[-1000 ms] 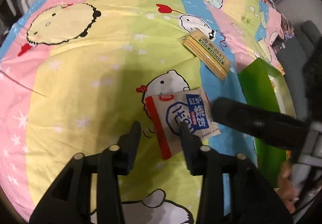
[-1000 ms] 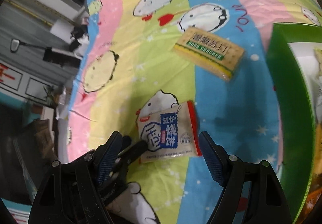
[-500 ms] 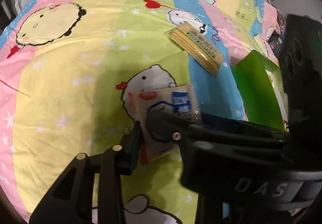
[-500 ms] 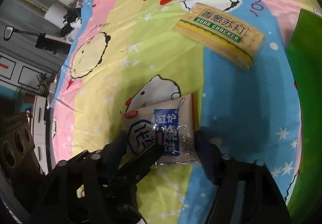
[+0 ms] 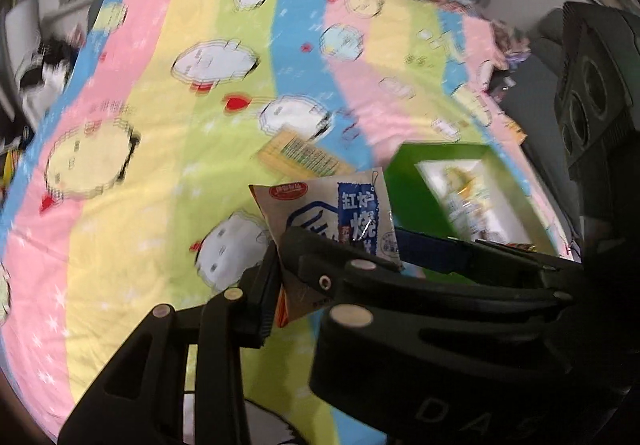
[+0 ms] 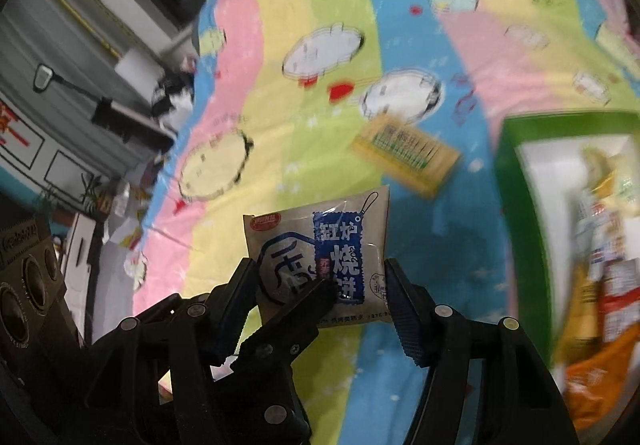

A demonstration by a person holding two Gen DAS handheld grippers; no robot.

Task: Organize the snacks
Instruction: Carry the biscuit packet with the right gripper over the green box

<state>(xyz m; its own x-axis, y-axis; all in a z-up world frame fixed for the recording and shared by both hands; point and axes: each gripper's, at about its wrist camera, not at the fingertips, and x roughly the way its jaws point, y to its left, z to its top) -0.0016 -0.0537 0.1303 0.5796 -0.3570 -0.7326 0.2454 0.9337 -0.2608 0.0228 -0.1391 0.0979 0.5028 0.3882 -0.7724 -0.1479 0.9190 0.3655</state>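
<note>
A white and blue snack packet (image 5: 340,217) (image 6: 320,245) is lifted off the bedsheet. My right gripper (image 6: 320,285) is shut on its two sides. My left gripper (image 5: 288,277) is shut on the packet's lower edge, its right finger hidden behind the right gripper's finger. A yellow cracker pack (image 5: 302,157) (image 6: 406,157) lies on the sheet beyond. A green box (image 5: 432,197) (image 6: 520,213) with several snacks inside stands at the right.
A striped cartoon bedsheet (image 5: 140,165) covers the surface. Room clutter and grey cabinets (image 6: 60,105) lie past its left edge. Both views are motion-blurred.
Both grippers closed on the snack packet and lifted it off the sheet. The views tilted up, and the green box's inside came into sight.
</note>
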